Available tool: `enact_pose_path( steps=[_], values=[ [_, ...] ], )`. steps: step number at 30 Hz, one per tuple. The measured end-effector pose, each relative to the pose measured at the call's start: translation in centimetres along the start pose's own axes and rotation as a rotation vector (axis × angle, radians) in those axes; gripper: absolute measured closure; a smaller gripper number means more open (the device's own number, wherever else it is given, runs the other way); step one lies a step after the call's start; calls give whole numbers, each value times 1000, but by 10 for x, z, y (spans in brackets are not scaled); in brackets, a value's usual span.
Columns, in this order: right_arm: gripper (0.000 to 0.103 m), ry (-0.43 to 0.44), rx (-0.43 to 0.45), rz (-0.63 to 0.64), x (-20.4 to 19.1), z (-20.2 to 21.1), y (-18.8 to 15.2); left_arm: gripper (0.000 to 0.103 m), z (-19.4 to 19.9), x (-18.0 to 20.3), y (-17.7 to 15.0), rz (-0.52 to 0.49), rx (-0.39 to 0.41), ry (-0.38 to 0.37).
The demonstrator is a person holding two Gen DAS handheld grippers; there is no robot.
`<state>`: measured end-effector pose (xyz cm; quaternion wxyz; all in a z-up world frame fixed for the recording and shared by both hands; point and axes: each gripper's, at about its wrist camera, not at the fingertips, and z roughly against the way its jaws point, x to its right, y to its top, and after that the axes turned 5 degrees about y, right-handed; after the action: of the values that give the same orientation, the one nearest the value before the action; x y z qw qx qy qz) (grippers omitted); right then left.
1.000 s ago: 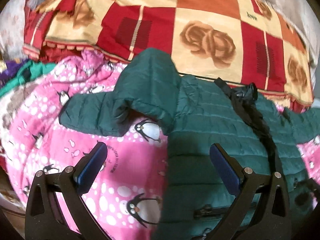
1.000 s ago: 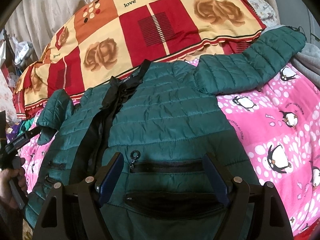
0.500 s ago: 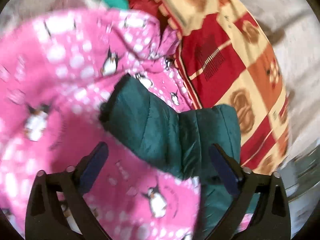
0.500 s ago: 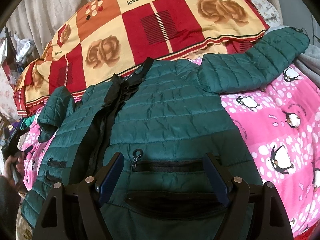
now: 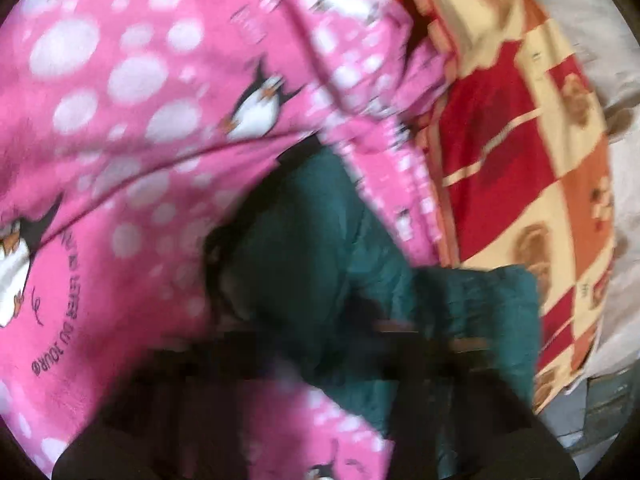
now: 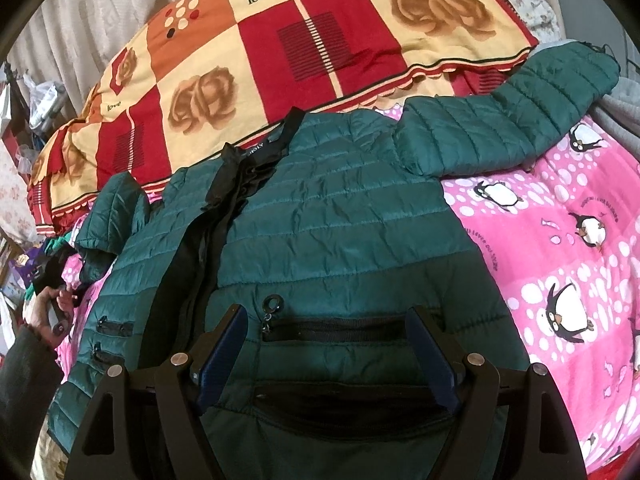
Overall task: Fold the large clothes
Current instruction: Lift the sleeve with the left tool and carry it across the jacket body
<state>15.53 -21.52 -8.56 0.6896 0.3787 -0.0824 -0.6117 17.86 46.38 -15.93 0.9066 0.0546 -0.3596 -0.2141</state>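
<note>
The green jacket [image 6: 340,240] is lying chest-up across the frame's middle, its short left-edge sleeve [image 5: 320,248] sitting in the just-closed left gripper [image 5: 340,340], while the right gripper [image 6: 326,354] is hovering spread over the hem pocket.

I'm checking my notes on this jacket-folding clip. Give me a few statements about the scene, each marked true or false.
1. The green jacket lies front up on a pink penguin blanket. True.
2. The right gripper is shut on the jacket's hem. False: its jaws are open over a zipped pocket.
3. The patchwork cover shows blue stripes. False: it shows red, orange and cream squares with roses.
4. The right sleeve is stretched outward. True.
</note>
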Motion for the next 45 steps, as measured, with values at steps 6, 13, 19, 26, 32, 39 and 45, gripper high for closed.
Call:
enact_pose_path(
  steps=[6, 13, 19, 26, 32, 39, 45],
  values=[
    [24, 15, 1, -5, 0, 3, 0, 93, 49, 34, -1, -161, 162, 71],
    [33, 13, -3, -39, 5, 6, -5, 93, 162, 41, 28, -212, 420, 161],
    [33, 1, -1, -23, 3, 4, -5, 93, 211, 33, 41, -267, 435, 197],
    [33, 33, 17, -71, 15, 9, -7, 93, 192, 94, -15, -449, 374, 127],
    [33, 48, 42, -100, 20, 15, -9, 93, 139, 197, -106, -694, 242, -11],
    [33, 47, 52, -115, 23, 18, -10, 93, 36, 267, -217, -834, 50, -19],
    [33, -130, 111, -186, 34, 33, -12, 93, -20, 281, -271, -880, -56, -32]
  ],
)
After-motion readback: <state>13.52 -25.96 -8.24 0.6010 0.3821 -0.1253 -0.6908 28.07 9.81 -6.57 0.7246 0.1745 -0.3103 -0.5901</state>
